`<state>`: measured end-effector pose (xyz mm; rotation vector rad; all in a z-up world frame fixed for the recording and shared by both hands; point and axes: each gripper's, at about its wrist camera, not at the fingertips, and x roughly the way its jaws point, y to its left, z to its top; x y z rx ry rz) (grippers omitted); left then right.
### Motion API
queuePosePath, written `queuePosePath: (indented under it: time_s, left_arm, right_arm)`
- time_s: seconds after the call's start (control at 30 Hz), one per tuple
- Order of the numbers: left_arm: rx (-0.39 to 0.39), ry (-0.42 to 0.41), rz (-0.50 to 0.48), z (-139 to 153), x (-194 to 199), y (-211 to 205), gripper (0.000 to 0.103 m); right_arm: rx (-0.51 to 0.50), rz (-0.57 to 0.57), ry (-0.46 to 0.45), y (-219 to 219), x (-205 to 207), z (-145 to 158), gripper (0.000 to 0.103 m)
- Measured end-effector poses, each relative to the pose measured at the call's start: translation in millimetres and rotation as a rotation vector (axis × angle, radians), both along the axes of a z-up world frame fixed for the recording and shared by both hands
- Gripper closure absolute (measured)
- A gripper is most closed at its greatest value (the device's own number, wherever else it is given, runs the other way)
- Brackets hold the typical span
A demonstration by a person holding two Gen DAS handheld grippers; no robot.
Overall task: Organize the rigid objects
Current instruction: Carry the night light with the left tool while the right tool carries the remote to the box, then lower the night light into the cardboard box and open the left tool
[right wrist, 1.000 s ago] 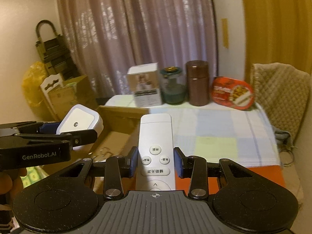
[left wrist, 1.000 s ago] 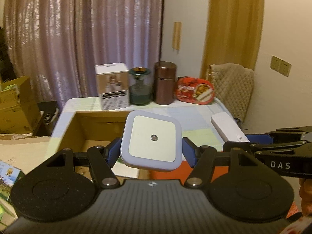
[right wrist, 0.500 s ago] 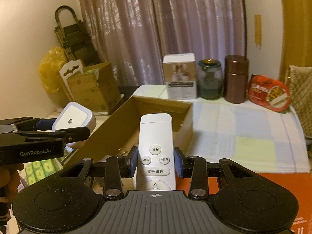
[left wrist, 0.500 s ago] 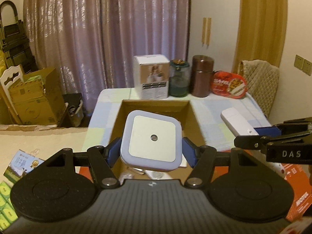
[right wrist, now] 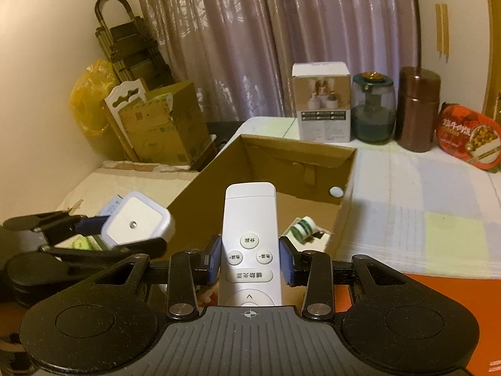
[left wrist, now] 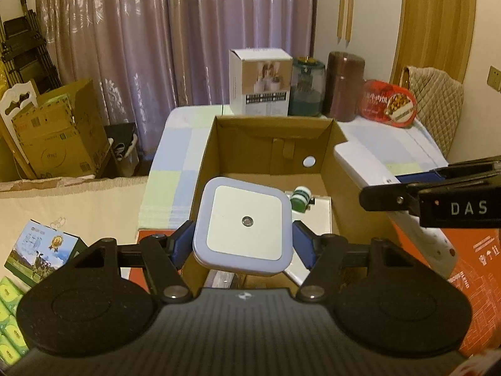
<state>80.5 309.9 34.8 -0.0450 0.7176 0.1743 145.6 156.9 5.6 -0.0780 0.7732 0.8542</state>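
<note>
My left gripper (left wrist: 242,239) is shut on a square white night light (left wrist: 244,227) and holds it above the near end of an open cardboard box (left wrist: 269,131). My right gripper (right wrist: 250,258) is shut on a white remote control (right wrist: 250,219) and holds it over the same box (right wrist: 344,185). The remote also shows at the right of the left wrist view (left wrist: 363,166); the night light shows at the left of the right wrist view (right wrist: 134,224). A small green-and-white bottle (left wrist: 300,199) lies in the box.
A white carton (left wrist: 258,81), a glass jar (left wrist: 307,86), a brown canister (left wrist: 344,86) and a red food tray (left wrist: 389,101) stand behind the box on a checked cloth. Brown boxes (left wrist: 59,131) stand at the left. An orange surface (right wrist: 438,313) lies at the right.
Both grippers have moved forward and tilted down over the open box, with their objects still held. The box's inside and the small bottle have come into view.
</note>
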Motion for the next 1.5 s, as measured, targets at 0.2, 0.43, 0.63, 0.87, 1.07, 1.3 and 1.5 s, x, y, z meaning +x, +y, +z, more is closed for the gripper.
queuePosePath:
  time_s: [0.2, 0.43, 0.63, 0.87, 1.07, 1.3, 1.5]
  left_arm:
    - [-0.003, 0.025, -0.01, -16.7, 7.1, 1.0, 0.041]
    - [-0.006, 0.042, -0.017, -27.8, 13.9, 4.3, 0.041]
    - [-0.009, 0.05, -0.023, -33.0, 16.8, 5.1, 0.041]
    - [-0.011, 0.059, -0.03, -37.3, 18.3, 7.8, 0.041]
    - [-0.011, 0.068, -0.034, -40.6, 20.2, 9.2, 0.041]
    - [-0.012, 0.078, -0.042, -43.7, 23.0, 8.0, 0.041]
    - [-0.012, 0.084, -0.055, -45.7, 26.1, 4.4, 0.041]
  right_arm:
    - [-0.007, -0.007, 0.031, 9.3, 7.0, -16.0, 0.068]
    - [-0.019, -0.008, 0.045, 14.3, 10.6, -27.1, 0.068]
    - [-0.028, -0.002, 0.048, 20.0, 12.0, -31.9, 0.068]
    - [-0.043, 0.001, 0.052, 25.8, 13.2, -39.3, 0.068]
    - [-0.05, 0.002, 0.054, 28.7, 13.8, -41.8, 0.068]
    - [-0.056, 0.001, 0.057, 31.0, 16.2, -44.5, 0.068]
    - [-0.06, -0.004, 0.063, 28.9, 18.7, -48.1, 0.068]
